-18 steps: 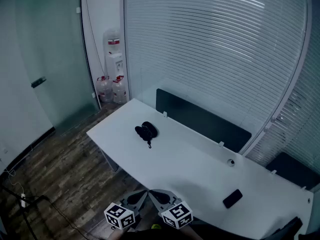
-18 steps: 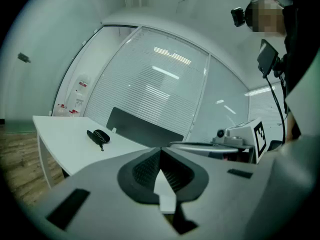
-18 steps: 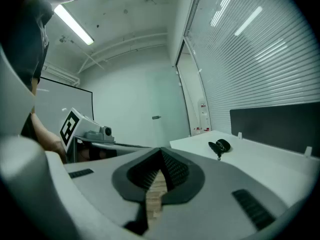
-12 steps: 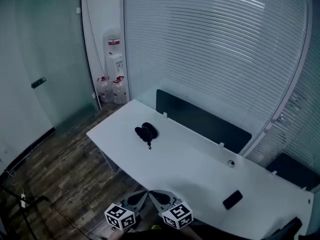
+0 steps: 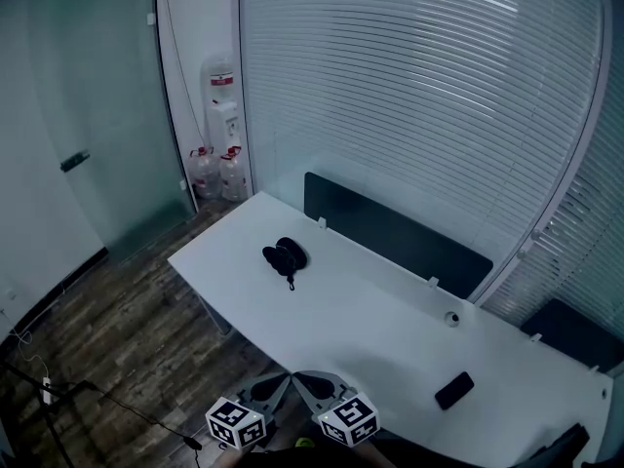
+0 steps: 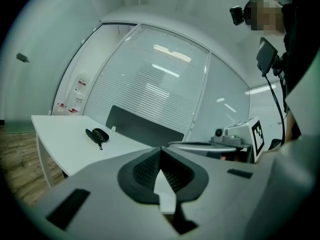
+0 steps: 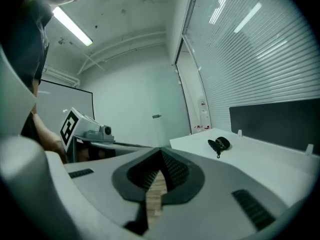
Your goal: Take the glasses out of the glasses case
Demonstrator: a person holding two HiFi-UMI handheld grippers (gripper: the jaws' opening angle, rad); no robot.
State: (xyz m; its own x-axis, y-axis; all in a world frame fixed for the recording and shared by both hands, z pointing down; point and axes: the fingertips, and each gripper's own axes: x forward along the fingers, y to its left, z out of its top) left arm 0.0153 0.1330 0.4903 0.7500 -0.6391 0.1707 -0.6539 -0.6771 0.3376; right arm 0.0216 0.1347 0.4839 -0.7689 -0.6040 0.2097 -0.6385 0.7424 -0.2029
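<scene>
The black glasses case [image 5: 285,255] lies closed on the far left part of the white table [image 5: 380,330], a short strap trailing toward me. It shows small in the left gripper view [image 6: 98,134] and in the right gripper view [image 7: 219,144]. Both grippers hang low at the near table edge, far from the case. My left gripper [image 5: 267,388] is shut with nothing in it, its jaws meeting at the tip [image 6: 161,150]. Beside it, the right gripper [image 5: 316,388] is also shut and empty [image 7: 161,151]. No glasses are visible.
A black phone-like slab [image 5: 453,389] lies on the table's right part, and a small round fitting [image 5: 450,317] sits near the back edge. A dark partition panel [image 5: 395,234] runs along the far side. A water dispenser [image 5: 222,115] with bottles stands in the corner.
</scene>
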